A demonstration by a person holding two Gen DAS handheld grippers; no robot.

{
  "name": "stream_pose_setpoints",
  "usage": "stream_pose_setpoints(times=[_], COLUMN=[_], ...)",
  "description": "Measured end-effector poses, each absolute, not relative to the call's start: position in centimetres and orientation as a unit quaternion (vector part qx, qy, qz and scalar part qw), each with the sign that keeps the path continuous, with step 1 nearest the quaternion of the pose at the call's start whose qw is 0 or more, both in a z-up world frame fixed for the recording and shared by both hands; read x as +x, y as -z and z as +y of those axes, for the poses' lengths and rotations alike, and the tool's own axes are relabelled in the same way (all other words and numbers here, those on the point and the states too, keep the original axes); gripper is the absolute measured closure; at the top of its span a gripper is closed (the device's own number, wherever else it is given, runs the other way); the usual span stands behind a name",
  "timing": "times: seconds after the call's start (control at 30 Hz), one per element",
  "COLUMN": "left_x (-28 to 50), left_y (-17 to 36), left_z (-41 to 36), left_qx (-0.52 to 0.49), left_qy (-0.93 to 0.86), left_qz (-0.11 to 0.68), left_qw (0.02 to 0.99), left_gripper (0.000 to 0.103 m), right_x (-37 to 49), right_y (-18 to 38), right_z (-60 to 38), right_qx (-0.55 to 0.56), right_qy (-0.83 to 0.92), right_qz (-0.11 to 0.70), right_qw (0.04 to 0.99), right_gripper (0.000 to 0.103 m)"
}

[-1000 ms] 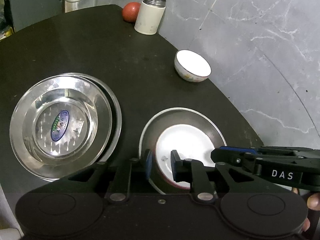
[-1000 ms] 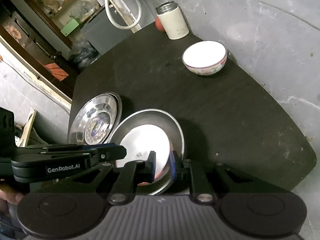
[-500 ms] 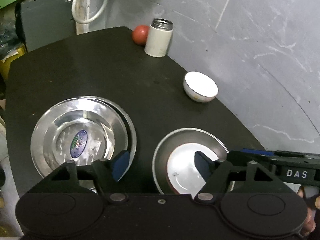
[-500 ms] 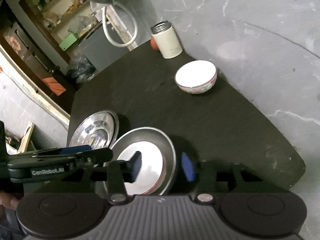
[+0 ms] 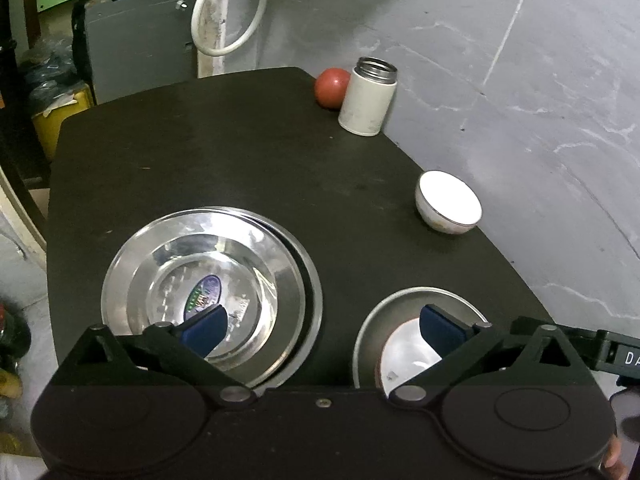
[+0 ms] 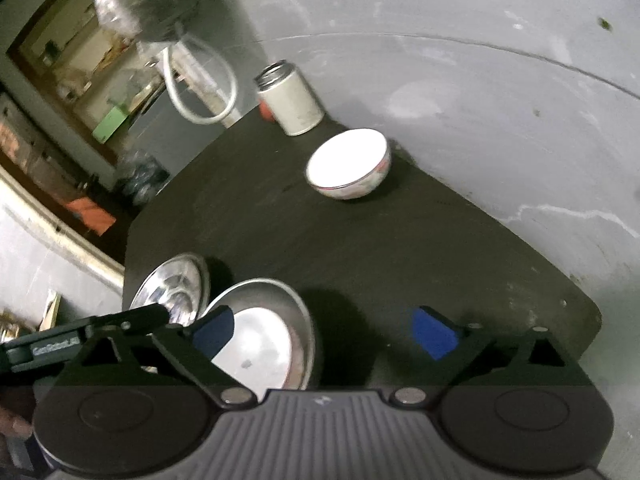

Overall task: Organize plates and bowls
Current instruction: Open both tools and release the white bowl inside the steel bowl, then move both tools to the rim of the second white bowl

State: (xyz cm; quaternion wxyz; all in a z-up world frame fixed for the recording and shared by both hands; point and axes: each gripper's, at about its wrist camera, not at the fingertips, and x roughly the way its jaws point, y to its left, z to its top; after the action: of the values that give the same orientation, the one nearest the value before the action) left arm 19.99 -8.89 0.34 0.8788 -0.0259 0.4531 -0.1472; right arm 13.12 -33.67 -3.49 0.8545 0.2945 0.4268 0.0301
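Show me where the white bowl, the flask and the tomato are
white bowl (image 5: pixel 448 200), left wrist view, its white inside.
flask (image 5: pixel 367 100), left wrist view, middle of its white side.
tomato (image 5: pixel 331 86), left wrist view, its red skin.

Both let go now. Left gripper (image 5: pixel 322 326): was clamped on the rim of the white bowl (image 5: pixel 404 354) sitting in the steel plate (image 5: pixel 384 312) a second ago, now spread wide and pulled up and back, nothing between the pads. Right gripper (image 6: pixel 324 332): same deal, was pinched on that bowl's edge, now wide apart and lifted clear, blue pads well off the plate. Views wider too, more of the black table (image 5: pixel 224 152) showing than before.
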Motion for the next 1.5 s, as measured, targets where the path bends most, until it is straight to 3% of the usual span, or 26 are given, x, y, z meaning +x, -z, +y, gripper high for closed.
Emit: stream_pose_setpoints(times=[0.6, 1.1, 1.37, 1.5], left_x=[27.4, 35.3, 36.3, 36.5], left_y=[0.0, 1.1, 2.8, 3.2], left_z=[-13.6, -21.3, -23.3, -23.6], left_qx=[0.036, 0.136, 0.169, 0.169], left_qy=[0.148, 0.216, 0.241, 0.241], left_qz=[0.460, 0.406, 0.412, 0.419], left_qw=[0.875, 0.877, 0.862, 0.859], left_gripper=[0.001, 0.001, 0.001, 0.001], right_x=[15.2, 20.8, 22.5, 23.0], right_y=[8.0, 8.5, 9.0, 9.6], right_z=[-34.7, -34.9, -35.4, -35.8], right_qx=[0.299, 0.317, 0.346, 0.342], right_qy=[0.023, 0.069, 0.091, 0.101], right_qz=[0.412, 0.369, 0.338, 0.345], right_qw=[0.860, 0.871, 0.871, 0.868], right_gripper=[0.001, 0.001, 0.009, 0.021])
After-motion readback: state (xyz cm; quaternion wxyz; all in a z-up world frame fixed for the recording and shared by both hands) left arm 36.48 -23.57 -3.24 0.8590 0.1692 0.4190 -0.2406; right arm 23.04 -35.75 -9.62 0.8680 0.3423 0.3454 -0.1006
